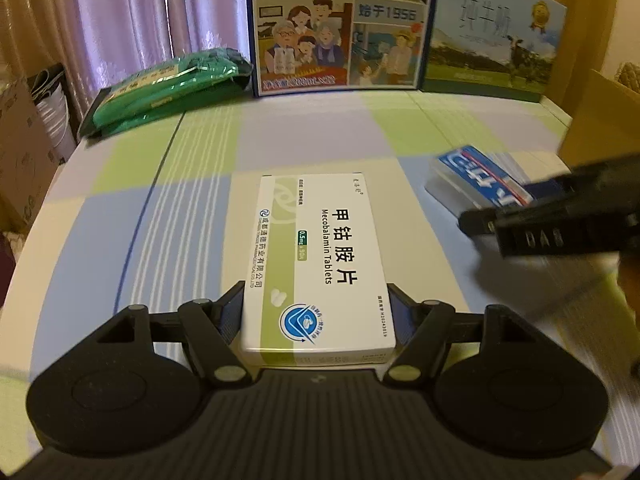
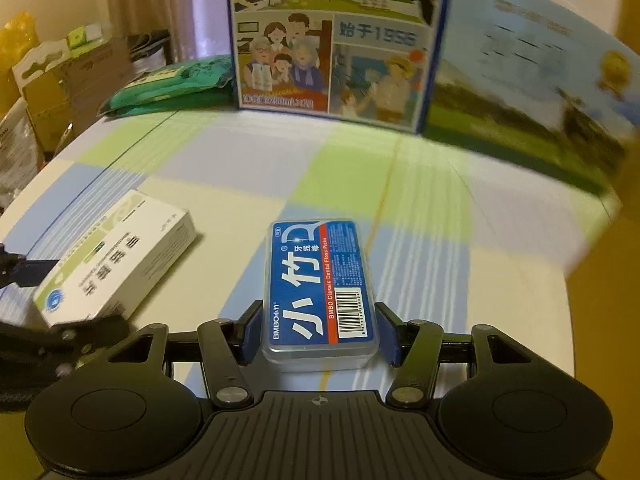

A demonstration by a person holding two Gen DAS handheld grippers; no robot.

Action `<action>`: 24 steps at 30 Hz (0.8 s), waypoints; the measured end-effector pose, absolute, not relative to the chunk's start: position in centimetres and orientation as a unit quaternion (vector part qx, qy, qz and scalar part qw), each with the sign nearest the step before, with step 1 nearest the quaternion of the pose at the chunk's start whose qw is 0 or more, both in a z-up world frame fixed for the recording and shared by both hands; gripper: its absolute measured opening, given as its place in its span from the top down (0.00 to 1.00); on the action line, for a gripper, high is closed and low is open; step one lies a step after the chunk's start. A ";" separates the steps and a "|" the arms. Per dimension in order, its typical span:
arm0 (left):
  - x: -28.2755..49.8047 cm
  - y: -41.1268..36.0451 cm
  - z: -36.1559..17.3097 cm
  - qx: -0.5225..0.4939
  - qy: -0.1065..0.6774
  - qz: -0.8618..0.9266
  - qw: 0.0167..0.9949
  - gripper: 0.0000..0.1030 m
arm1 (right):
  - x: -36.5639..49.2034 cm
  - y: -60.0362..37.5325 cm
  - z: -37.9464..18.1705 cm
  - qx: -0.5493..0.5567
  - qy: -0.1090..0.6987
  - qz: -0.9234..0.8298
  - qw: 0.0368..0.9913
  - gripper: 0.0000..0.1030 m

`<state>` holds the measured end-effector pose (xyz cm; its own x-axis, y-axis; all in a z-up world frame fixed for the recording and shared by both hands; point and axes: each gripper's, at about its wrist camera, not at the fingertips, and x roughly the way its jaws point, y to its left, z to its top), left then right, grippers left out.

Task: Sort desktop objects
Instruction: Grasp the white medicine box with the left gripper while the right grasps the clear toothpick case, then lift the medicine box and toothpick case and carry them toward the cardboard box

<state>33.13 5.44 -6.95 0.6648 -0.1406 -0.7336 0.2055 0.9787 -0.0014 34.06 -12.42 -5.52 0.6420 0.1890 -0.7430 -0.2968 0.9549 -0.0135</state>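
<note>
Two grippers engaged: left gripper [image 1: 316, 312] clamps the light, crushable tablet box [image 1: 320, 264] by its long sides; right gripper [image 2: 318, 330] clamps the stiff, slick floss case [image 2: 320, 288] likewise.

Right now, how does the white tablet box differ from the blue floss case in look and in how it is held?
The tablet box is white and green cardboard; the floss case is clear plastic with a blue label. The tablet box is wider and longer than the floss case. The left gripper flanks the tablet box; the right gripper flanks the floss case. Both lie flat on the checked tablecloth, label up.
</note>
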 end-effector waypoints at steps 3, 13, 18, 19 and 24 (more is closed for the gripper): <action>29.6 5.0 -7.0 0.037 0.398 -0.097 0.911 0.35 | 28.7 -13.2 -5.6 -0.056 0.400 0.130 0.905 0.48; 16.2 0.5 -6.3 0.038 0.405 -0.113 0.906 0.35 | 13.3 -17.0 -4.3 -0.026 0.426 0.119 0.897 0.48; 11.9 -0.6 -5.5 0.033 0.395 -0.109 0.912 0.35 | 10.2 -18.2 -4.3 -0.027 0.418 0.123 0.900 0.37; 11.7 -0.6 -5.4 0.032 0.395 -0.107 0.912 0.35 | 9.9 -18.4 -4.2 -0.026 0.415 0.122 0.901 0.36; 11.9 -0.4 -5.2 0.043 0.398 -0.103 0.911 0.34 | 9.1 -18.9 -4.0 -0.021 0.399 0.129 0.907 0.34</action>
